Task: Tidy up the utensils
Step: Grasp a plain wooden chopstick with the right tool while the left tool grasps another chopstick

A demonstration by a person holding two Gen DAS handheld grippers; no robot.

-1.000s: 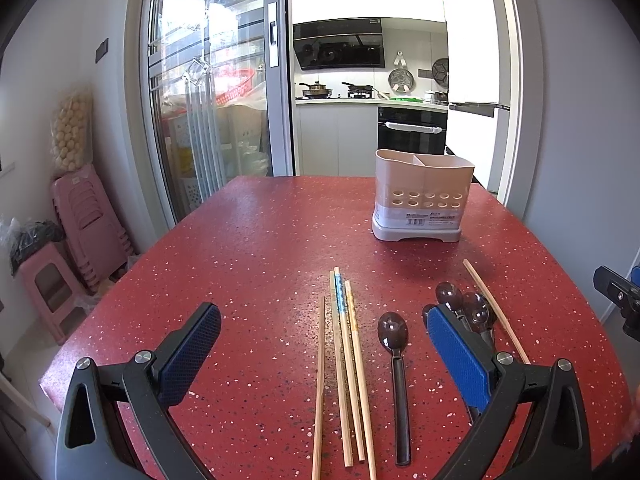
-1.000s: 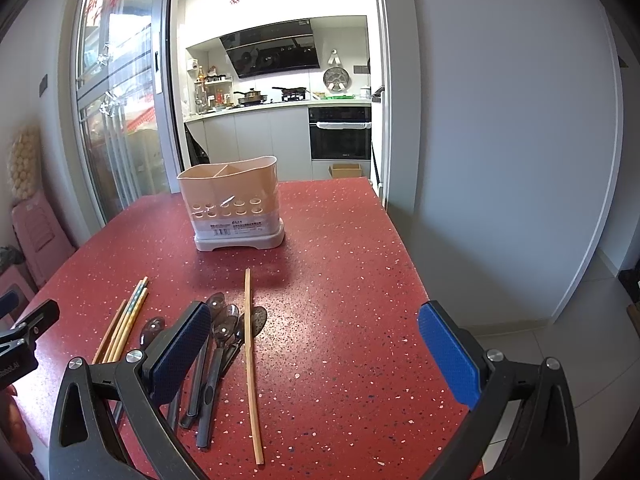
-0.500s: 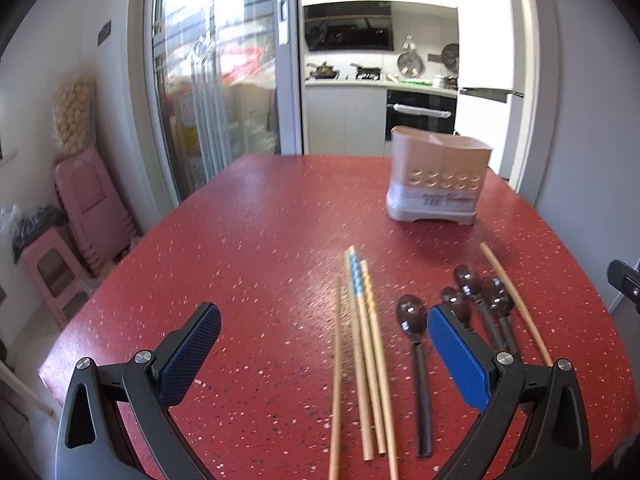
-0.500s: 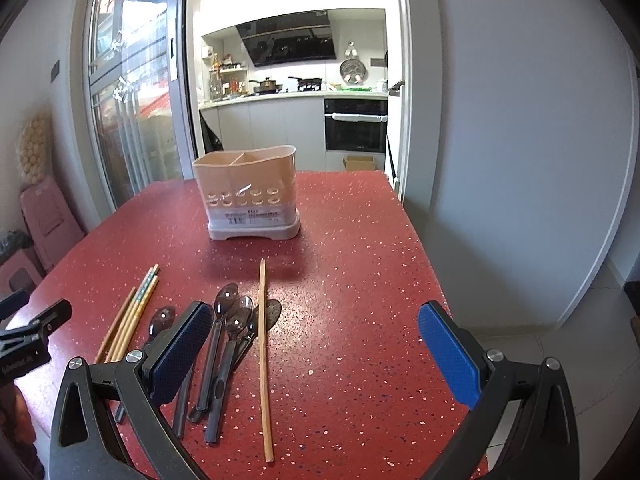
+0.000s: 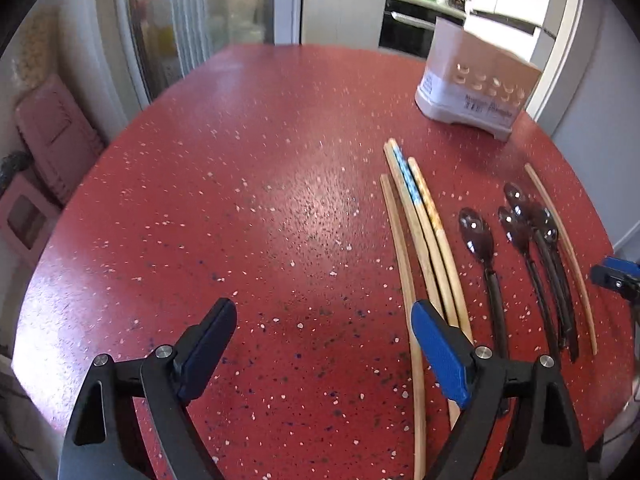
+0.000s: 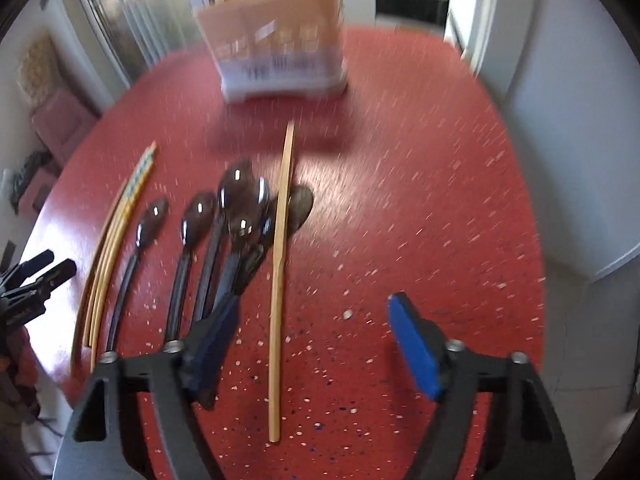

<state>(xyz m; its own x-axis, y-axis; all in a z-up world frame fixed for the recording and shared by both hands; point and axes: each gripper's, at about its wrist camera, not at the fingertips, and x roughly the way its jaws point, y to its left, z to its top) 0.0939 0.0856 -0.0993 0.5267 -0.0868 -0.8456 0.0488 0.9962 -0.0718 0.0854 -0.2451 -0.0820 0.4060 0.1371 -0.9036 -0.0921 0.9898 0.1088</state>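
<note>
A beige utensil holder [image 5: 478, 80] stands at the far right of the red speckled table [image 5: 240, 200]; it also shows blurred in the right wrist view [image 6: 280, 48]. Several wooden chopsticks [image 5: 420, 232] lie side by side, and several dark spoons [image 5: 520, 248] lie to their right, with a single chopstick [image 6: 280, 272] beyond them. My left gripper [image 5: 320, 324] is open and empty above the table, its right finger over the chopsticks' near ends. My right gripper [image 6: 312, 320] is open and empty, straddling the single chopstick, its left finger by the spoon handles [image 6: 208, 280].
A glass sliding door [image 5: 192, 20] and pink stools [image 5: 44, 152] are to the left of the table. A kitchen with an oven [image 5: 408, 28] lies behind. The table's right edge drops to a white floor [image 6: 592, 320]. The left gripper shows at the right view's left edge [image 6: 32, 280].
Both grippers have tilted downward and come lower and closer to the utensils. The right view is motion-blurred. Both grippers stay open; no utensil has moved.
</note>
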